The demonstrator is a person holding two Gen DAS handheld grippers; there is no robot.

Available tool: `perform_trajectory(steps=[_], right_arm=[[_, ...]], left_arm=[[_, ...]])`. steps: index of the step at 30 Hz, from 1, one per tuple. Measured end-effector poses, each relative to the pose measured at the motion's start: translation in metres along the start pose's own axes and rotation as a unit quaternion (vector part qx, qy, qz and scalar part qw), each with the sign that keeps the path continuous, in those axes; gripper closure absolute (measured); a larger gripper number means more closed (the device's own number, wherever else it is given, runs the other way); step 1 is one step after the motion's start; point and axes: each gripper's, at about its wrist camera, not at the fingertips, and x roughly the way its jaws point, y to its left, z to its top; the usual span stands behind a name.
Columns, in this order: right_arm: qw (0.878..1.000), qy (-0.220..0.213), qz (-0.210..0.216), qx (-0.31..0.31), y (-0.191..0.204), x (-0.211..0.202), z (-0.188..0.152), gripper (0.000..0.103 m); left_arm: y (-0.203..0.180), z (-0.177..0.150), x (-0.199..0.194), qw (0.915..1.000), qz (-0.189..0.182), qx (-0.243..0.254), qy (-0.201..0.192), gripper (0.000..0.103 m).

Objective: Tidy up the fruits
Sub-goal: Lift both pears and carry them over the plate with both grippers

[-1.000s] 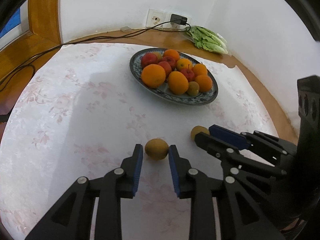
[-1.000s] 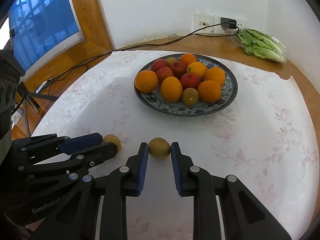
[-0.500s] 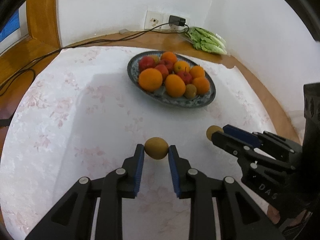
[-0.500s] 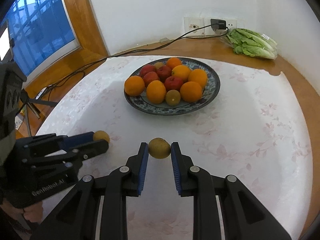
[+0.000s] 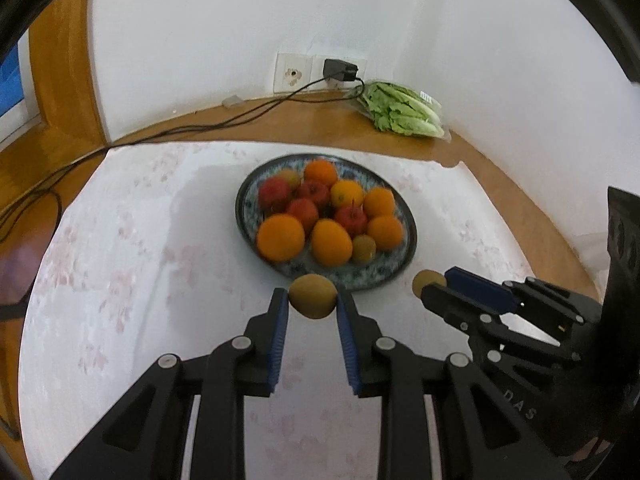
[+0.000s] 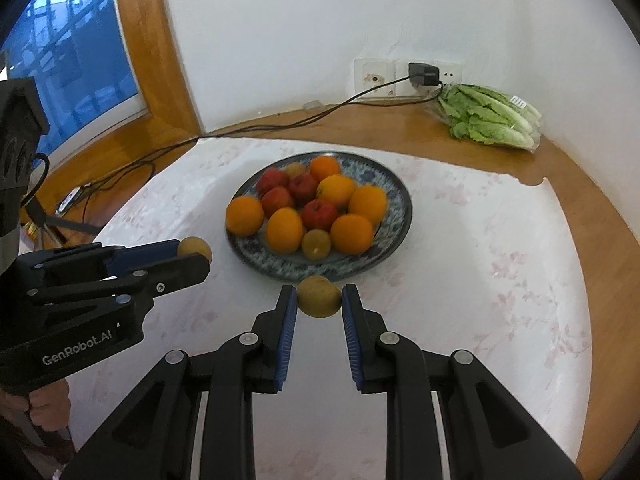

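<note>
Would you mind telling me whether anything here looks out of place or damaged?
Nothing looks spilled or damaged. The white tablecloth has a notch torn in its far edge, and bagged lettuce lies by the wall sockets.

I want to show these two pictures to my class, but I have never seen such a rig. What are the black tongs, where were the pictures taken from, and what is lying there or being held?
There is no robot: a person holds one hand-held grasping tool in each hand. Each tool carries a camera looking along its two fingers, so each picture shows its own tool from behind.

In the left camera's picture, the left tool grips a brownish kiwi-like fruit. In the right camera's picture, the right tool grips a similar fruit.

Ahead, on a white flowered tablecloth, is a patterned plate of oranges and red apples. Bagged lettuce lies by the wall.
</note>
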Motion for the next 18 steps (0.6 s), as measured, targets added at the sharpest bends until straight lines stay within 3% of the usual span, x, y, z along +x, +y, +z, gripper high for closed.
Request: perform_trajectory(steps=[18], right_arm=[[0.999, -0.024, 0.003, 0.027, -0.016, 0.037, 0.035, 0.079]], left_arm=[[-0.001, 0.039, 0.044, 0.9998, 0.003, 0.005, -0.021, 0.077]])
